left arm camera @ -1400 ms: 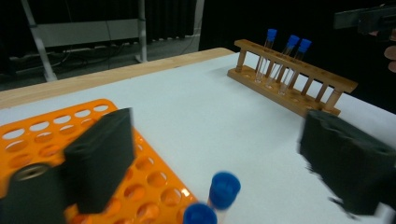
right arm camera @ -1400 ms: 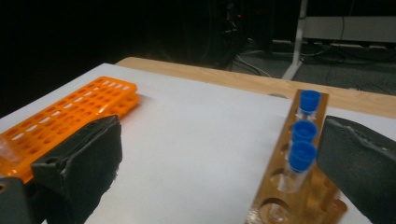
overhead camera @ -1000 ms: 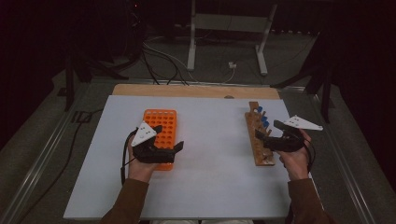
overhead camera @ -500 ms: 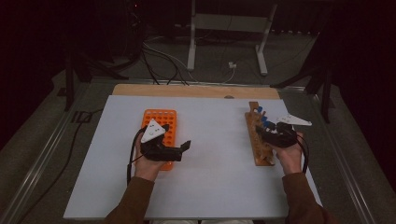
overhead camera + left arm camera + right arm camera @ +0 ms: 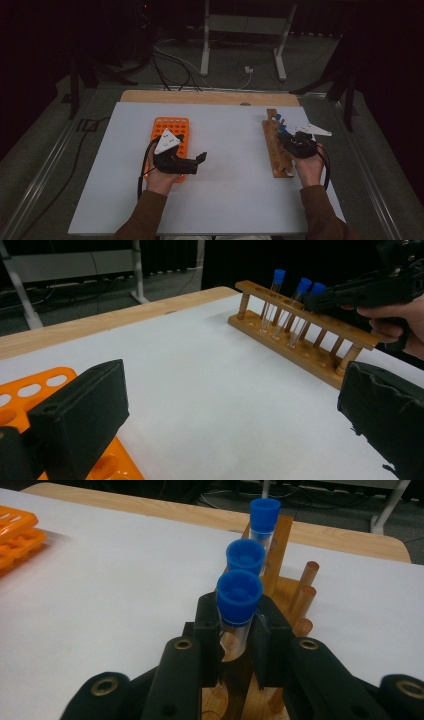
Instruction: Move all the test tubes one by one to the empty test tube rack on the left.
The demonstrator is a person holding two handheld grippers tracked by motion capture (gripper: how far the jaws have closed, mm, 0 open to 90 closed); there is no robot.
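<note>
The setting is a laboratory-style recording bench in a darkened room. A white rectangular work surface (image 5: 235, 200) lies on a light wooden table (image 5: 210, 97), bordered by metal rails (image 5: 45, 165). Just ahead of the right gripper (image 5: 235, 630) stands a long wooden test-tube rack (image 5: 274, 150) with clear blue-capped tubes (image 5: 239, 597); an orange plastic tube rack (image 5: 170, 127) sits under the left gripper (image 5: 187, 162). Black cables (image 5: 170, 65) and a grey metal stand (image 5: 242, 25) occupy the floor beyond.

No readable text, labels, brands, numbers or signs anywhere
</note>
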